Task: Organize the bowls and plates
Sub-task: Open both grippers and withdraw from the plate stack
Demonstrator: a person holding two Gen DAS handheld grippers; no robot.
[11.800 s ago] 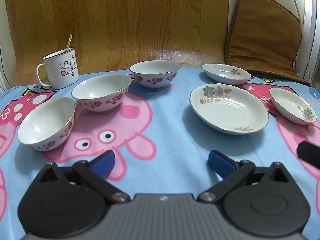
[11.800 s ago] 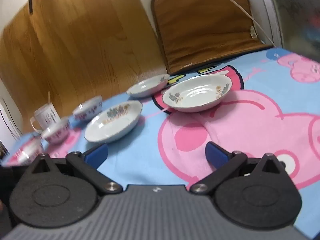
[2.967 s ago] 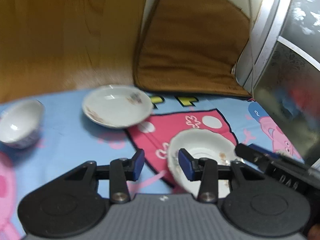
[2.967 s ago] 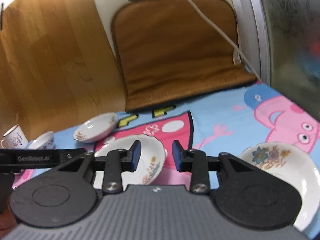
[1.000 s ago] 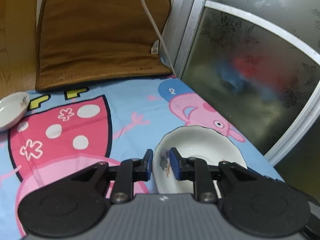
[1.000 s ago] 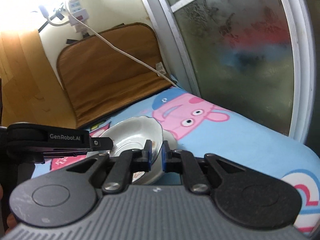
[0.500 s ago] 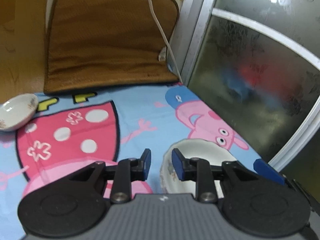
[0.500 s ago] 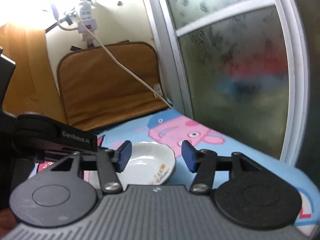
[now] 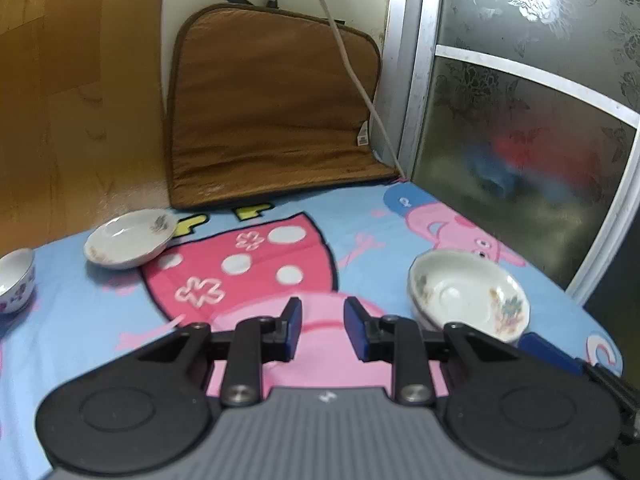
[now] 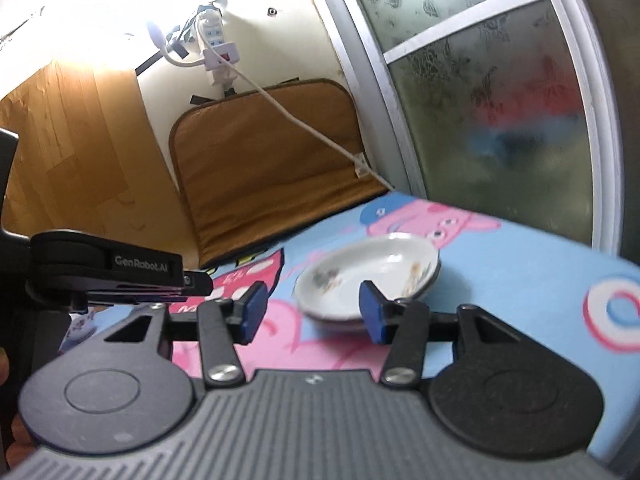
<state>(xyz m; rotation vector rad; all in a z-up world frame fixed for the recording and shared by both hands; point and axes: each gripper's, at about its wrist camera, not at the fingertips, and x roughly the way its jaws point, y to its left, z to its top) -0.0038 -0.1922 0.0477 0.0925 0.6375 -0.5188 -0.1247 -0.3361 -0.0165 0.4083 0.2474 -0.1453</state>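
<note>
Left gripper (image 9: 322,330) part open, empty; right gripper (image 10: 310,312) wide open, empty. Stacked plates (image 9: 468,296) sit near right, close to cloth edge (knock could tip them off). Small plate (image 9: 130,242) and bowl (image 9: 16,280) far left; brown cushion (image 9: 272,120) behind, nothing between.

**Plates and bowl: positions**

Stacked floral plates (image 9: 472,296) sit upright near the cloth's right edge, the upper nested in the lower. A single floral plate (image 9: 130,243) lies far left. A patterned bowl (image 9: 16,280) stands beyond it.
</note>
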